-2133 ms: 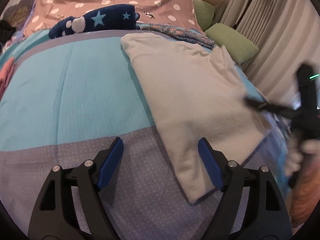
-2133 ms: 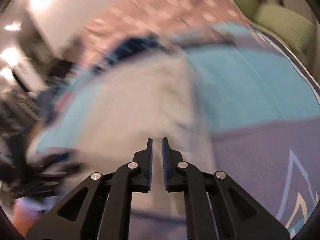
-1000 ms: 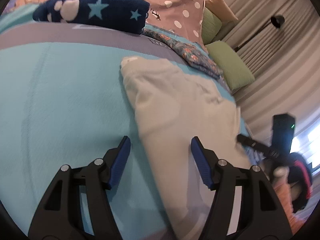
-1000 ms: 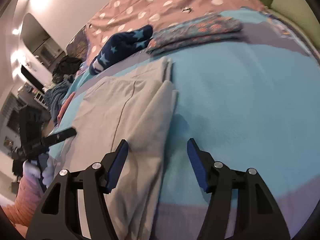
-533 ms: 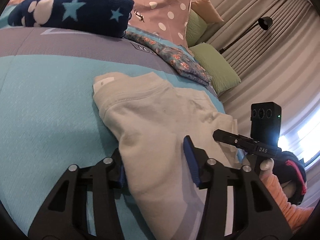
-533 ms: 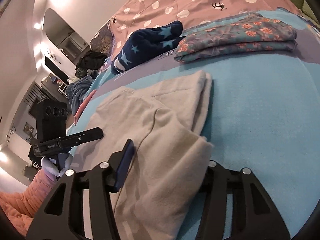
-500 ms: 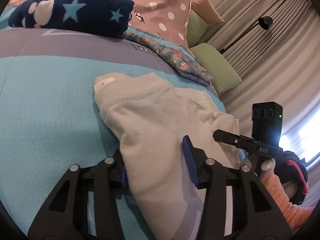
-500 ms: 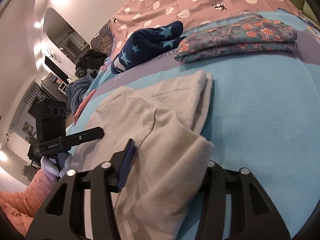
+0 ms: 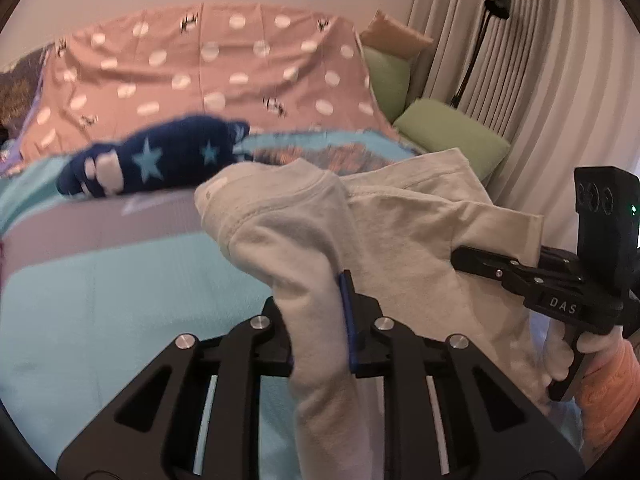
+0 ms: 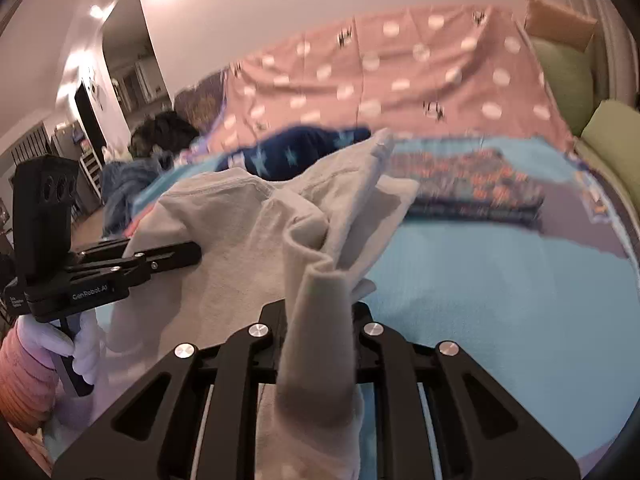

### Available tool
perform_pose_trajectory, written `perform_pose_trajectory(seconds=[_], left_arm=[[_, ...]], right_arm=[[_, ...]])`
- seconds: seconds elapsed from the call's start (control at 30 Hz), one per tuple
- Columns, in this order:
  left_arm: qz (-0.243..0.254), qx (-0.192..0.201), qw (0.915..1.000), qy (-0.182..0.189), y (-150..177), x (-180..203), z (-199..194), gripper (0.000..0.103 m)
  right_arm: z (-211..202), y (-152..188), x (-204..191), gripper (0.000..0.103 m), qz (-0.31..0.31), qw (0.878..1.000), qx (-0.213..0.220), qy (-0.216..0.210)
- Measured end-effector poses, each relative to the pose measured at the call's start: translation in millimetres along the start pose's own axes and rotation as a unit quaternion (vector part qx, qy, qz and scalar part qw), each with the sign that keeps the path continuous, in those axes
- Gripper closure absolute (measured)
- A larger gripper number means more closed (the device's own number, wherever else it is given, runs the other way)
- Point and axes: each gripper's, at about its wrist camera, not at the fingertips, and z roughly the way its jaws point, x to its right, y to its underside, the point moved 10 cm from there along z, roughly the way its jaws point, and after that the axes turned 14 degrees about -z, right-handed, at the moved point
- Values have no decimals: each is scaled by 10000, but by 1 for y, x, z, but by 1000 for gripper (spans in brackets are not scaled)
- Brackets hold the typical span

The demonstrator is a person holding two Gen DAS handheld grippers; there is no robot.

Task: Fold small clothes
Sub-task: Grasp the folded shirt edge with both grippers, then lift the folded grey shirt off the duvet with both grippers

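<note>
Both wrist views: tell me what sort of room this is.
Most likely a bedroom: the work surface is a bed with a turquoise blanket, green pillows lie at its far side, and pleated curtains hang behind a floor lamp.

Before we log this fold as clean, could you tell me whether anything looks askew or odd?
Nothing is spilled or damaged. The cream garment hangs bunched and uneven between the left gripper and right gripper, both shut on it, its layers not lined up. Folded clothes behind look tidy, though blurred.

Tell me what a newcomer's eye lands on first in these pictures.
First, the cream garment bunched mid-frame above the turquoise bedspread, pinched by the left gripper and right gripper alike. Behind it lie a navy star-patterned cloth and the pink polka-dot cover.
</note>
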Motion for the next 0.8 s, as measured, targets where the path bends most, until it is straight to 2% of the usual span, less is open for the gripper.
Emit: perform_pose_trajectory(seconds=[0.23,0.43,0.63,0.8], left_arm=[[252,543,9982,105,-26,38,-50,88],[649,983,9929,167,-57,77,-82,89],[1043,1201,9871,155,-90,113,-81,89],[1221,1242,9846,149,-127,135,-57,89]], right_arm=[[-65,-41,-17,89,-483,9948,765,463],[-108,-69,-6,89,-710,9855,1255,890],[-118,-94,28,89,-611,9803,1418,1230],[-114,-114,61,89,-479,9771,1447,1484]])
